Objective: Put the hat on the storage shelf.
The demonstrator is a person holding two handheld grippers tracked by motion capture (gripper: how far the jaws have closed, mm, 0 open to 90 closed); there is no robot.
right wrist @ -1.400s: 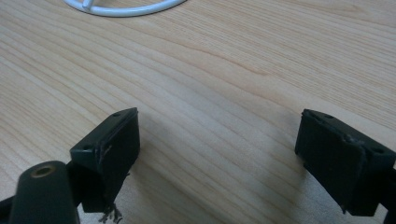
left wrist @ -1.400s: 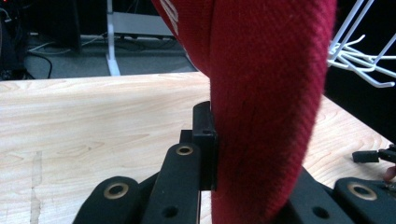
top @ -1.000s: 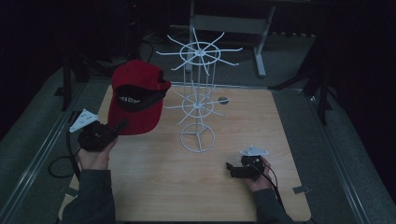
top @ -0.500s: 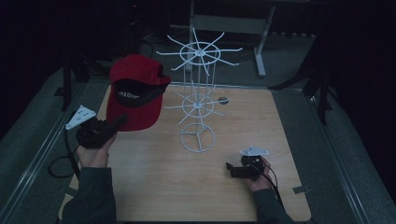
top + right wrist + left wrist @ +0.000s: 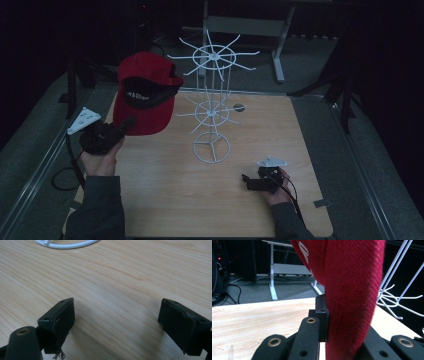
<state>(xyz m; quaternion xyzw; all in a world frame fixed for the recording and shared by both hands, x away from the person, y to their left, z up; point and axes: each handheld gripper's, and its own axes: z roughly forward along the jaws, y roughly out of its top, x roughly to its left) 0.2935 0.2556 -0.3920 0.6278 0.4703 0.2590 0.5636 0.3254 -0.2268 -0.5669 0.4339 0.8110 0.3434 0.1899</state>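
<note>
A red cap [image 5: 145, 90] with a black inner band hangs in the air at the left of the table, held by its brim. My left gripper [image 5: 127, 125] is shut on that brim; in the left gripper view the red fabric [image 5: 352, 297] is pinched against one black pad [image 5: 322, 315]. A white wire rack [image 5: 212, 100] with spoke arms on two tiers stands mid-table, just right of the cap. My right gripper [image 5: 247, 181] rests low at the front right, open, with bare wood between its fingers [image 5: 60, 317].
The wooden table [image 5: 165, 200] has free room at the front centre. A small dark round spot [image 5: 239, 107] lies behind the rack. A white-legged frame [image 5: 240, 25] stands on the floor beyond the table. Dark floor surrounds the table edges.
The cap and my left gripper have risen slightly and shifted a little left. The right gripper has stayed in place.
</note>
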